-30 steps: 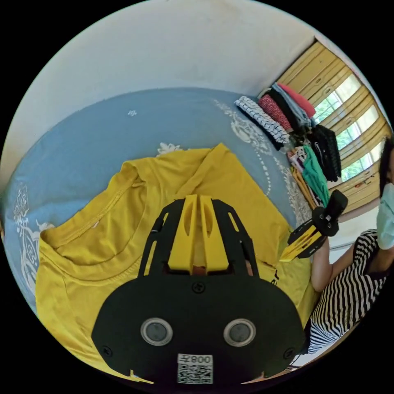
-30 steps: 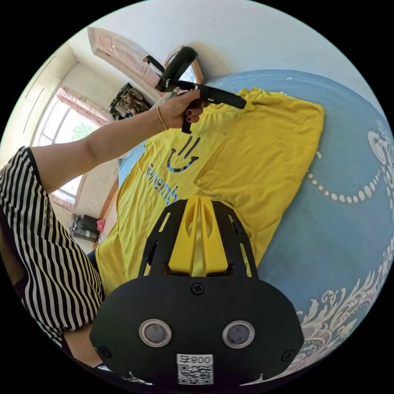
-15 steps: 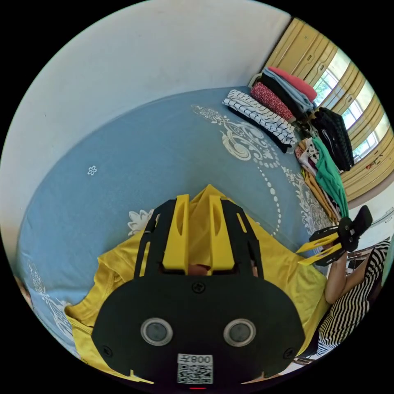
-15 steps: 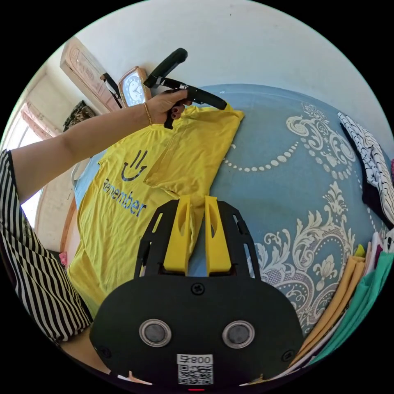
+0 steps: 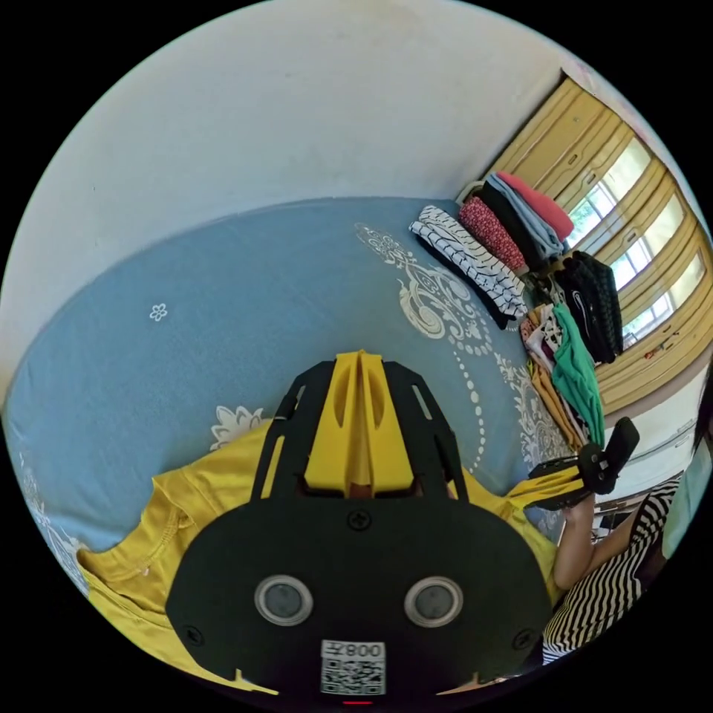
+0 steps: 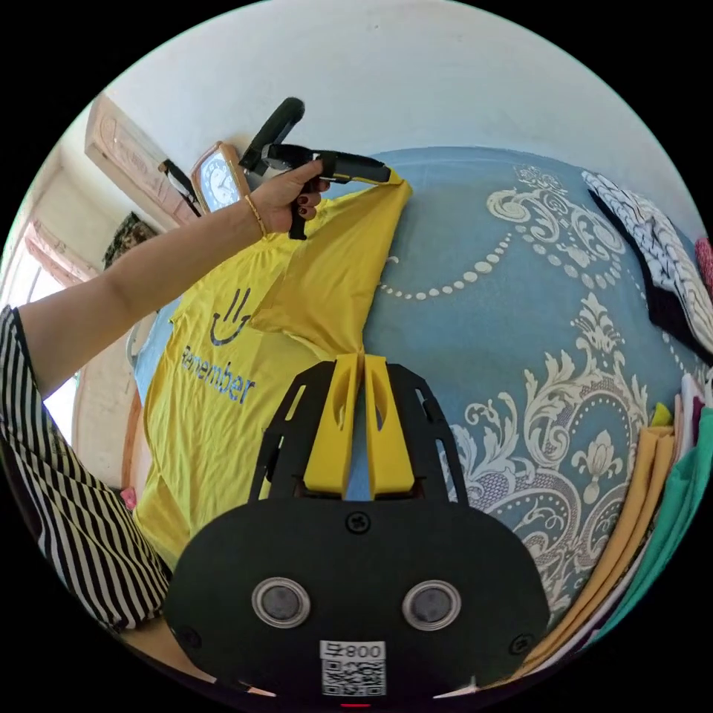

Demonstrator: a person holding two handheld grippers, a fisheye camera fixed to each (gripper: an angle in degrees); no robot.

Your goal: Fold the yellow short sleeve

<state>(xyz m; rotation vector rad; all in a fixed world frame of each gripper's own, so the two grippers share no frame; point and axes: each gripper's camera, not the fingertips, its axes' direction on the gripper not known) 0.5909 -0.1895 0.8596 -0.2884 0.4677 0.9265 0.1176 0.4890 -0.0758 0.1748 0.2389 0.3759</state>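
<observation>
There is 1 yellow T-shirt (image 6: pixel 223 386) on 1 blue patterned bed (image 6: pixel 520 312). 2 sets of tongs show: the left tongs (image 6: pixel 382 174) and the right tongs (image 6: pixel 362 364). 1 person's hand (image 6: pixel 286 200) grips a handle. 1 clock (image 6: pixel 215 182) stands by the wall. 1 black-and-white striped folded garment (image 5: pixel 468 260) lies beside 1 heap of folded clothes (image 5: pixel 564 297).

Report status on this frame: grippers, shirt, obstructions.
Left hand-held gripper shut on yellow shirt corner. Right hand-held gripper shut on folded flap's edge. Shirt on blue bed cover. Folded clothes stack well aside.
</observation>
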